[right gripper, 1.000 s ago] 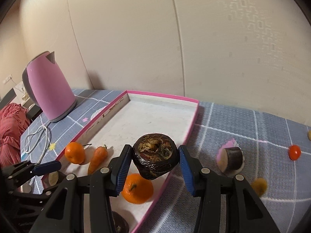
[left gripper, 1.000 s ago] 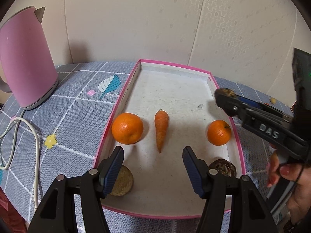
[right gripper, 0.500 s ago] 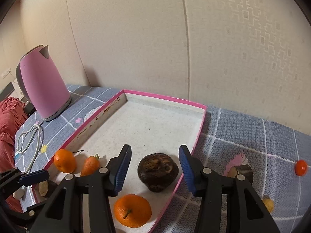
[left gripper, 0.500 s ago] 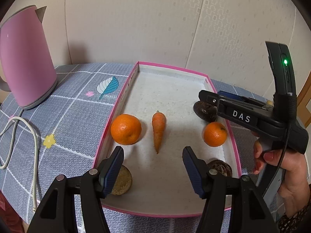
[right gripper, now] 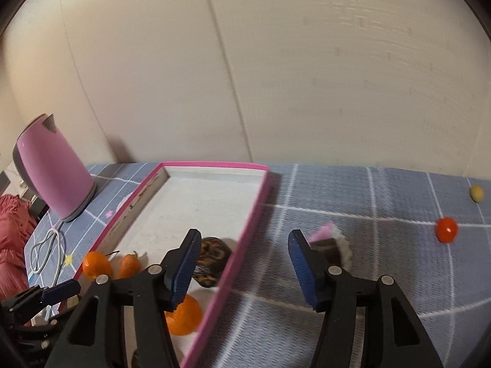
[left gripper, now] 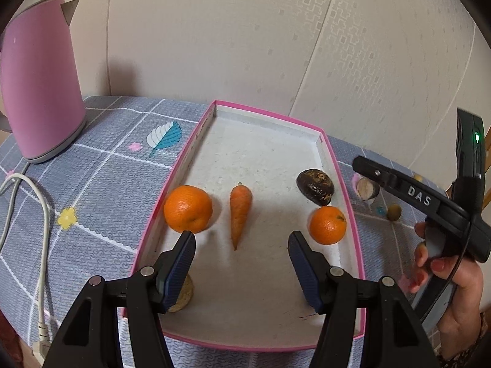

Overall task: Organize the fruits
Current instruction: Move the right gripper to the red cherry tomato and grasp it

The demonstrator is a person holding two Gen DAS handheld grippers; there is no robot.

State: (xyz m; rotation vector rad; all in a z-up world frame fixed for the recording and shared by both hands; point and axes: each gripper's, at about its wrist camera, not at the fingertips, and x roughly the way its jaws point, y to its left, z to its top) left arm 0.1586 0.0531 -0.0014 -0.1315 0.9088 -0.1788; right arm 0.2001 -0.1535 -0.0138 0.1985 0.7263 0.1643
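Note:
A pink-rimmed white tray (left gripper: 353, 224) holds a big orange (left gripper: 187, 208), a carrot (left gripper: 240, 211), a small orange (left gripper: 327, 225) and a dark brown fruit (left gripper: 315, 186) by its right wall. A tan round piece (left gripper: 184, 294) lies at the tray's near left. My left gripper (left gripper: 241, 256) is open and empty above the tray's near end. My right gripper (right gripper: 242, 263) is open and empty, over the tray's right rim (right gripper: 242, 239), with the dark fruit (right gripper: 211, 260) behind its left finger. It also shows from the side in the left wrist view (left gripper: 411, 193).
A pink kettle (left gripper: 36, 79) with a white cord (left gripper: 40, 214) stands left of the tray. On the cloth right of the tray lie a cut dark fruit piece (right gripper: 333, 250), a red tomato (right gripper: 446, 230) and a small yellow fruit (right gripper: 476, 193). A wall is close behind.
My right gripper opened, left the dark brown fruit in the tray by the right wall, and drew back to the right over the rim. My left gripper has barely moved.

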